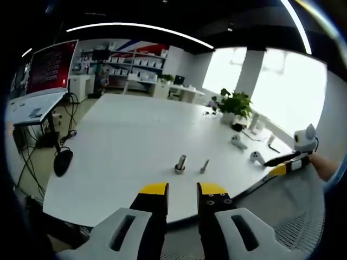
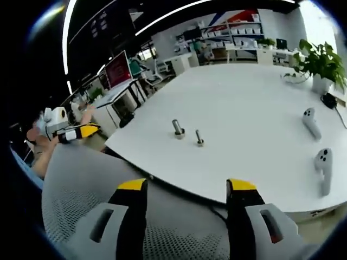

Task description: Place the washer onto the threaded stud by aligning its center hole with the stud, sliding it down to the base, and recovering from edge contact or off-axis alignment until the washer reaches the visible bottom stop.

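White table (image 1: 119,141) carries two upright metal pieces side by side near its front edge: a thicker stud (image 1: 180,163) with a wider base and a thinner bolt (image 1: 204,166). Two white controllers (image 2: 317,141) lie well off to the side. Left gripper (image 1: 182,190) jaws slightly apart, empty; right gripper (image 2: 187,187) jaws wide apart, empty. Step looks like pre-approach. Washer can't be singled out; next move needs it found and grasped.
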{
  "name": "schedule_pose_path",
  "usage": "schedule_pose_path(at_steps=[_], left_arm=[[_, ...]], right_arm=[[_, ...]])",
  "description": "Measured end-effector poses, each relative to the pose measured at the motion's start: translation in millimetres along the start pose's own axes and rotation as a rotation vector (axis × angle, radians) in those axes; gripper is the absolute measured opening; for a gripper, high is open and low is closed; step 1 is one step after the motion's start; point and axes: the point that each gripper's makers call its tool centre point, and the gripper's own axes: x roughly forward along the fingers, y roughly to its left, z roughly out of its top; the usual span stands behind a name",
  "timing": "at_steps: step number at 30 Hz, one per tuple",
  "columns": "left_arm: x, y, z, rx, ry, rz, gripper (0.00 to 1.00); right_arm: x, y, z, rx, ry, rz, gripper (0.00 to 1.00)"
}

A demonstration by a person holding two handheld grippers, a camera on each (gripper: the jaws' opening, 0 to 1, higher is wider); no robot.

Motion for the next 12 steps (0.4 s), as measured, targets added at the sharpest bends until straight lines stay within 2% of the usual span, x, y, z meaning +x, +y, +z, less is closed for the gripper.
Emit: schedule_pose_path(at_steps=[12], left_arm=[[1.5,0.5,-0.3,-0.001,0.01,0.003,0.19]], right_arm=[[0.9,8.9,-3.7,0.005,0.03,0.04,0.51]])
